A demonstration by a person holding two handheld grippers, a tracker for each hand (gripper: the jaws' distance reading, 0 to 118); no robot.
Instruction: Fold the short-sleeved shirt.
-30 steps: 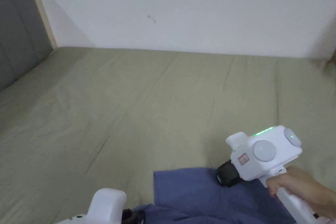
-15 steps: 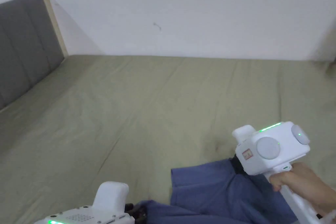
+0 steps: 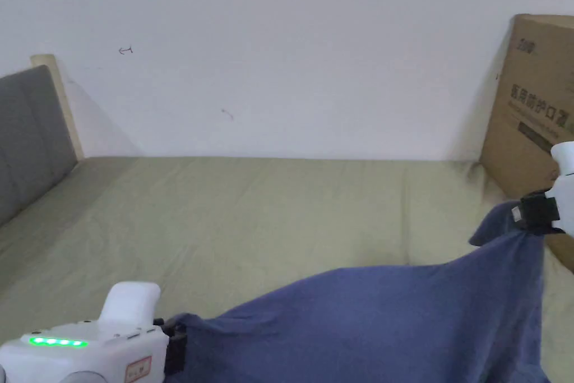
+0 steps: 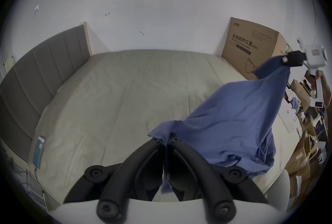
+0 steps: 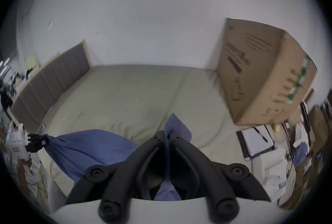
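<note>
Now both grippers' jaws clamp the blue shirt (image 3: 381,317), stretched sagging above bed (image 3: 252,216).

The shirt (image 3: 392,322) is plain blue, unpatterned. The bed (image 3: 252,210) is covered in plain pale olive-green. The headboard (image 3: 28,132) is grey with vertical seams and a light wooden edge. The wall (image 3: 280,36) is white. The cardboard box (image 3: 532,115) is brown with dark print.
</note>
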